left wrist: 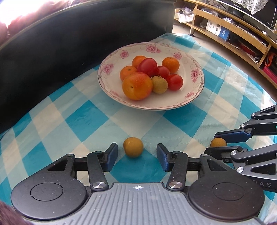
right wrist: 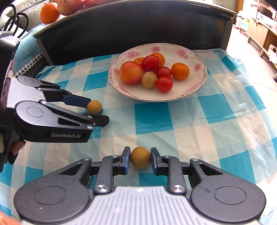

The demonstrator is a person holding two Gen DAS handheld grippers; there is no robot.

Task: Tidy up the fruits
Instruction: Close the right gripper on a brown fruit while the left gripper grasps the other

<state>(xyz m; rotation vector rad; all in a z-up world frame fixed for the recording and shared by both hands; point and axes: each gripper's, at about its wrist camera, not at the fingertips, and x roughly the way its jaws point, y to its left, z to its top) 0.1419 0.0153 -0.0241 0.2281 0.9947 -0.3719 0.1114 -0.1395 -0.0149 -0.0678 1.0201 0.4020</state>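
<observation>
A white flowered plate (left wrist: 190, 86) (right wrist: 190, 57) holds small oranges, red tomatoes, a large orange-red fruit (left wrist: 137, 86) and one greenish-brown fruit. Two small brown fruits lie on the checked cloth in front of it. One brown fruit (left wrist: 133, 147) (right wrist: 94, 107) sits between the tips of my left gripper (left wrist: 137, 154) (right wrist: 97, 112), which is open with a gap on each side. The other brown fruit (right wrist: 140, 161) (left wrist: 218, 142) rests on the cloth with my right gripper (right wrist: 140, 159) (left wrist: 210, 143) shut on it, both pads touching its sides.
The blue and white checked cloth (left wrist: 190, 117) covers the table. A dark cabinet (left wrist: 69, 43) runs along the far side just behind the plate, with an orange (right wrist: 49, 13) on its top. Wooden shelves (left wrist: 233, 29) stand beyond the right edge.
</observation>
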